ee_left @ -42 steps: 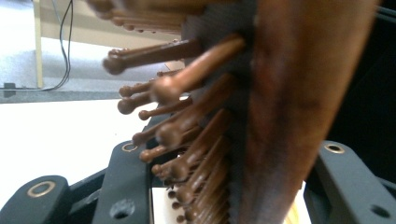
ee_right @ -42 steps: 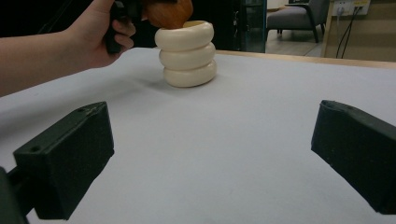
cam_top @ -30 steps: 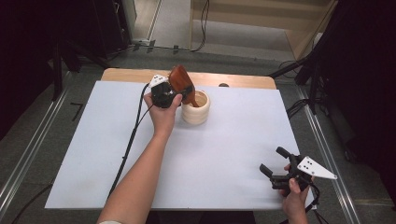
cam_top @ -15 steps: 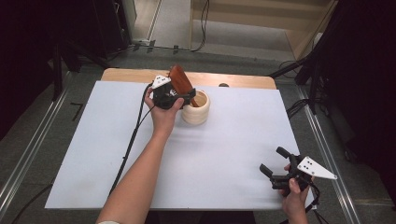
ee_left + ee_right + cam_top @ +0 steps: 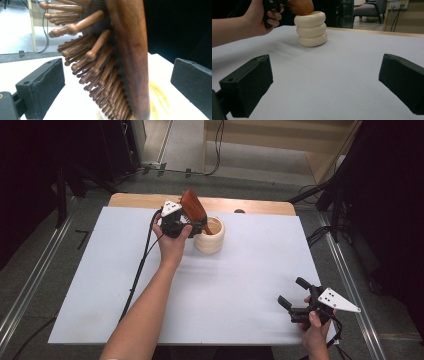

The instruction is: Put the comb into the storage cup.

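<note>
1 wooden hairbrush (image 5: 194,210) standing in ribbed cup (image 5: 210,236): stiff, light, top-heavy; regrip at paddle edges. Left gripper (image 5: 186,222) jaws just opened, clear of brush; right gripper (image 5: 295,296) open, empty.

Brown wooden hairbrush (image 5: 194,211) standing tilted in cream ringed cup (image 5: 210,240)

The tabletop (image 5: 240,285) is wooden under a white sheet (image 5: 100,270), with bare wood along the far edge. A cream ringed cup (image 5: 210,239) stands on the sheet, far of centre.
</note>
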The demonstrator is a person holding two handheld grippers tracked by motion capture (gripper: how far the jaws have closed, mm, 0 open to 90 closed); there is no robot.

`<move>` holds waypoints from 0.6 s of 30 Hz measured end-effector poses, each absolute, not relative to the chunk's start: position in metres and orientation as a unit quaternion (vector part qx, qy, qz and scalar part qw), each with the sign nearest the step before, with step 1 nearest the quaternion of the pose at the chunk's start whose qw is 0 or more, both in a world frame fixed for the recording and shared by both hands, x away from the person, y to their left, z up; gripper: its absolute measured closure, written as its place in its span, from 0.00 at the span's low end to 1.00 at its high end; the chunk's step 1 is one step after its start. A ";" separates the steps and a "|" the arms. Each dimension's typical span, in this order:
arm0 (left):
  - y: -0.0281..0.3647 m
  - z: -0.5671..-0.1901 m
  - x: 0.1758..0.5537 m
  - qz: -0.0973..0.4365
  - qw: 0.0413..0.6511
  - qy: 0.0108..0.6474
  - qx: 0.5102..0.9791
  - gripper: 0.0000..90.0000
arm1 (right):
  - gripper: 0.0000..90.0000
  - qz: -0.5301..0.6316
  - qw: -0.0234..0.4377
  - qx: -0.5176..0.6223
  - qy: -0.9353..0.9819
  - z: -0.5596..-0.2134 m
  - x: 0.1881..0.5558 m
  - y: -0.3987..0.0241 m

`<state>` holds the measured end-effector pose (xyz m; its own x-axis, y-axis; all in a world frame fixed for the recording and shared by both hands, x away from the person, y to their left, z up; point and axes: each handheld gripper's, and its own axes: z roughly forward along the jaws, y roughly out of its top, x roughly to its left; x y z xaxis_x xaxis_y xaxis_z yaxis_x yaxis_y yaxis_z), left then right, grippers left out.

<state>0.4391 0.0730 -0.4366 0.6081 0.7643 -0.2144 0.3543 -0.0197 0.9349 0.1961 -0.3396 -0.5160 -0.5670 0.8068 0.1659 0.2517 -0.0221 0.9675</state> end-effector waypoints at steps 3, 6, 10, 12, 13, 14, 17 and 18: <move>0.077 -0.437 0.437 0.183 0.572 0.403 0.691 0.00 | 0.00 0.591 0.235 0.401 0.660 -0.516 0.196 -0.339; 0.081 -0.435 0.434 0.184 0.573 0.402 0.690 0.00 | 0.00 0.589 0.234 0.401 0.661 -0.516 0.196 -0.339; 0.087 -0.434 0.432 0.185 0.576 0.399 0.689 0.00 | 0.00 0.588 0.236 0.401 0.662 -0.516 0.196 -0.338; 0.090 -0.434 0.429 0.187 0.574 0.397 0.691 0.00 | 0.00 0.587 0.235 0.402 0.662 -0.516 0.196 -0.338; 0.091 -0.434 0.428 0.186 0.575 0.397 0.691 0.00 | 0.00 0.587 0.236 0.401 0.662 -0.516 0.196 -0.338; 0.092 -0.435 0.427 0.187 0.575 0.395 0.692 0.00 | 0.00 0.587 0.236 0.401 0.662 -0.516 0.196 -0.338; 0.095 -0.436 0.423 0.186 0.574 0.394 0.693 0.00 | 0.00 0.587 0.237 0.401 0.662 -0.516 0.196 -0.338; 0.095 -0.437 0.421 0.187 0.573 0.394 0.693 0.00 | 0.00 0.586 0.237 0.401 0.663 -0.516 0.196 -0.338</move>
<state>0.4212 0.0953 -0.4370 0.6189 0.7614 -0.1931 0.3323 -0.0311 0.9427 0.1963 -0.3379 -0.5158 -0.5659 0.8094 0.1570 0.2542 -0.0099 0.9671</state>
